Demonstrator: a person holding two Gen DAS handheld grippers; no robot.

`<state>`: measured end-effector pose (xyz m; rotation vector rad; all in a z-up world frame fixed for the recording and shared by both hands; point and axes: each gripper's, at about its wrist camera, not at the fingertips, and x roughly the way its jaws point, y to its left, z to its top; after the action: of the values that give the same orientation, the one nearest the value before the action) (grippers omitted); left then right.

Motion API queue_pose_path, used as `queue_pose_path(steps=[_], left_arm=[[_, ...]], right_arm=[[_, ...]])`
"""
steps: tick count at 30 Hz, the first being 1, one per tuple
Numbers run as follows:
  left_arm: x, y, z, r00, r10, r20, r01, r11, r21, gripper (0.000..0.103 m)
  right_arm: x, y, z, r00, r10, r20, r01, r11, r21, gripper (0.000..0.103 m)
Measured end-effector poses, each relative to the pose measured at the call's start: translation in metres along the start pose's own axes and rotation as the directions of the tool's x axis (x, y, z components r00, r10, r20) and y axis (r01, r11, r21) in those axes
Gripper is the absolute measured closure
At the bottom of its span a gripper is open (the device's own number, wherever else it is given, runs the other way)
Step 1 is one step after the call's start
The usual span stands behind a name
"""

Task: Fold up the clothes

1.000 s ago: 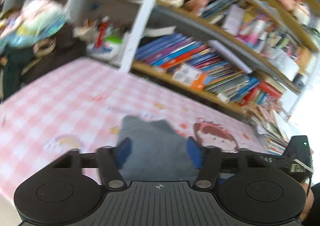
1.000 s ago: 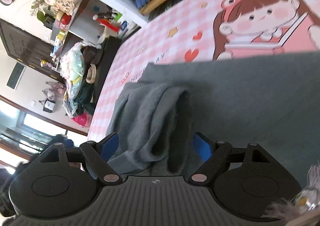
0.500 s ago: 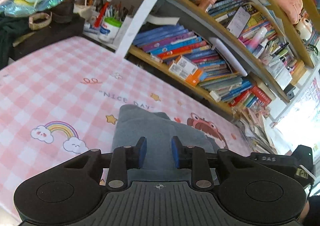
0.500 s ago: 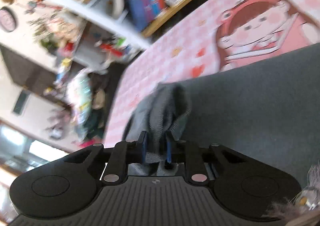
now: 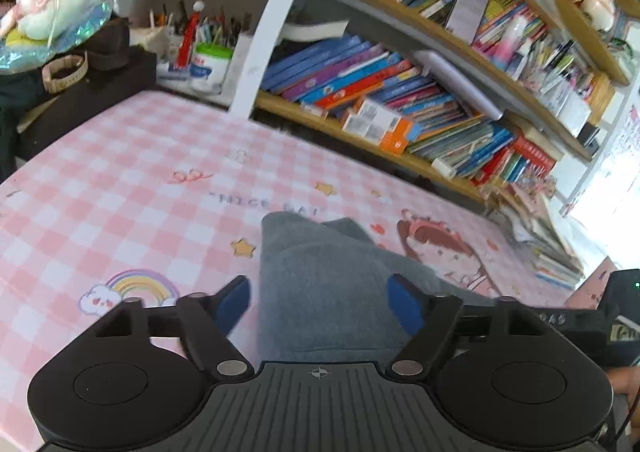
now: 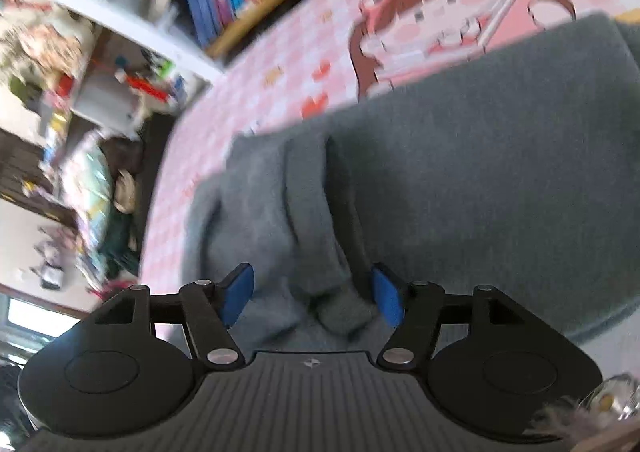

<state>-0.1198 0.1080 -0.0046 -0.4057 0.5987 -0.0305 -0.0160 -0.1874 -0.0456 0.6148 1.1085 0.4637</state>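
L gripper (image 5: 319,302): half a sec ago its blue pads were nearly together over the grey garment (image 5: 324,292); now the jaws stand wide apart w/ nothing between them but cloth lying flat below, so it has let go. R gripper (image 6: 311,294) did the same: 0.5 s back it was pinched on a raised ridge of the fabric, now the pads are spread and the ridge sits loose between them as a soft bunched roll (image 6: 312,219), touching neither pad as far as I can tell (right view is motion-blurred). What that means, as a judgement: both tools released at about the same time, which fits a fold or a sleeve tuck just laid down; the garment is on the pink checked mat (image 5: 120,187), not in the air, w/ its broad body spread to the right in the right view (image 6: 500,155) and a narrower end pointing toward the shelf (image 5: 400,155). The roll near the R gripper is not flat, so the fold looks unfinished or needs smoothing; can't say which. Count, L to R: 1 mat, 1 grey garment (no 2nd piece seen), 2 grippers, 2 blue pads each, 1 bookshelf behind; books too many and blurred to count.
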Motion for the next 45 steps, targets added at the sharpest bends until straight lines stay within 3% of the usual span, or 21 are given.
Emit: queue_pose_path(steps=[1,3,5,8,10,13,15,17,20,21,22,26,27,30,33,38,43,45], left_arm=[[0.000,0.001,0.000,1.000,0.010,-0.003,-0.010,1.000,0.003,0.013],[-0.003,0.003,0.002,1.000,0.009,0.010,-0.009,1.000,0.000,0.011],[-0.006,0.005,0.003,1.000,0.007,0.023,-0.007,1.000,-0.002,0.008],[-0.012,0.010,0.006,0.998,-0.007,0.056,0.008,1.000,-0.019,0.008],[-0.014,0.013,0.007,0.998,-0.022,0.062,0.025,0.999,-0.043,0.008],[-0.013,0.018,0.007,0.998,-0.050,0.043,0.053,0.996,-0.076,0.008],[-0.013,0.017,0.006,0.998,-0.050,0.031,0.052,0.997,-0.064,0.010],[-0.013,0.014,0.004,0.998,-0.057,0.019,0.058,0.998,-0.034,0.021],[-0.010,0.010,0.003,0.996,-0.092,-0.017,0.092,0.996,0.004,0.055],[-0.008,0.008,0.002,0.994,-0.100,-0.030,0.101,0.995,0.019,0.071],[-0.007,0.006,0.001,0.993,-0.108,-0.043,0.110,0.993,0.033,0.080],[-0.002,-0.001,-0.004,0.980,-0.171,-0.099,0.179,0.980,0.084,0.099],[0.005,-0.003,-0.008,0.977,-0.154,-0.147,0.171,0.980,0.106,0.102],[0.025,-0.008,-0.020,0.953,-0.093,-0.289,0.149,0.973,0.177,0.103],[0.035,0.002,-0.027,0.940,-0.101,-0.325,0.153,0.979,0.138,0.103],[0.028,-0.001,-0.026,0.949,-0.106,-0.297,0.155,0.977,0.147,0.103],[0.005,-0.008,-0.013,0.973,-0.126,-0.194,0.164,0.968,0.193,0.097],[0.002,-0.009,-0.013,0.973,-0.135,-0.189,0.172,0.965,0.196,0.096]], right_arm=[[0.002,0.001,-0.002,1.000,-0.014,0.006,0.014,1.000,-0.002,0.043],[0.001,0.001,-0.003,0.999,-0.033,0.019,0.033,0.999,0.003,0.066],[-0.005,0.000,-0.005,0.999,0.003,0.042,-0.004,1.000,0.012,0.074],[-0.027,0.010,-0.007,0.979,0.133,0.155,-0.125,0.991,-0.055,0.074],[-0.032,0.014,-0.007,0.974,0.124,0.192,-0.109,0.990,-0.085,0.074],[-0.010,0.006,-0.009,0.994,-0.053,0.100,0.059,0.997,-0.050,0.073],[-0.003,-0.004,-0.012,0.995,-0.073,0.075,0.074,0.997,-0.015,0.069],[-0.007,-0.003,-0.011,0.993,-0.072,0.090,0.073,0.997,-0.017,0.065],[-0.013,0.003,-0.012,0.991,-0.070,0.114,0.074,0.997,-0.034,0.065],[-0.015,0.004,-0.012,0.990,-0.064,0.122,0.070,0.997,-0.043,0.065],[-0.017,0.006,-0.013,0.990,-0.058,0.130,0.065,0.996,-0.052,0.065],[-0.019,0.008,-0.011,0.988,-0.054,0.146,0.062,0.997,-0.049,0.068],[-0.019,0.006,-0.011,0.988,-0.056,0.141,0.062,0.997,-0.040,0.070],[-0.013,0.001,-0.013,0.991,-0.077,0.106,0.080,0.997,-0.021,0.072],[-0.008,0.000,-0.016,0.991,-0.105,0.079,0.107,0.994,-0.029,0.072],[-0.014,0.001,-0.019,0.990,-0.104,0.097,0.108,0.994,-0.032,0.066],[-0.027,0.009,-0.022,0.982,-0.112,0.150,0.123,0.990,-0.064,0.065],[-0.031,0.014,-0.025,0.978,-0.129,0.167,0.144,0.986,-0.084,0.065]])
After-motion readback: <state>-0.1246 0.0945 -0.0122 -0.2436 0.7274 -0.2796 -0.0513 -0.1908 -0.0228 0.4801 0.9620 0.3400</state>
